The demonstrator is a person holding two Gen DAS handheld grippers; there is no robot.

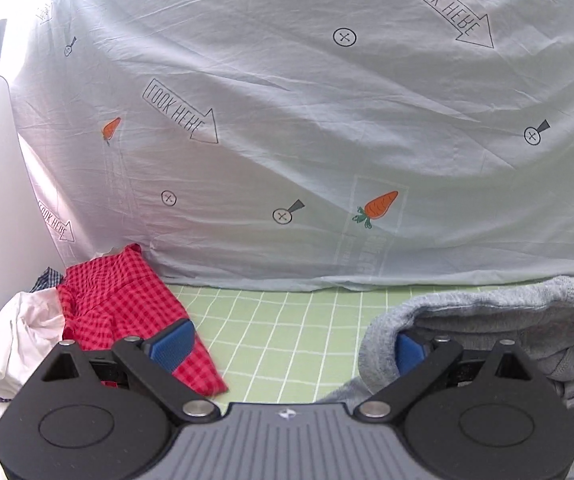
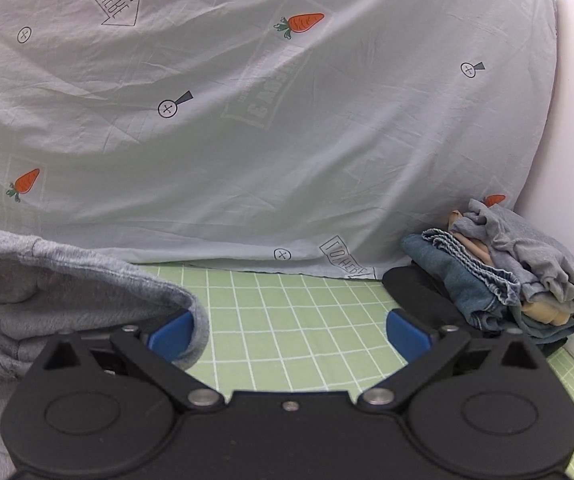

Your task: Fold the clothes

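staged home laundry corner, carrot-print bedsheet (image 1: 287, 120) as backdrop, green grid mat (image 2: 279, 320), clothes piles (image 2: 507, 272)

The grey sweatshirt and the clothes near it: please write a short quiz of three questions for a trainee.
1. True or false: both tools are shut on cloth.
2. Which garment lies by the left tool? A) red checked shirt B) yellow towel
3. What stands at the far right in the right wrist view?

Key
1. False: the left tool and the right tool are open beside the grey sweatshirt.
2. A.
3. A pile of clothes on the green grid mat.
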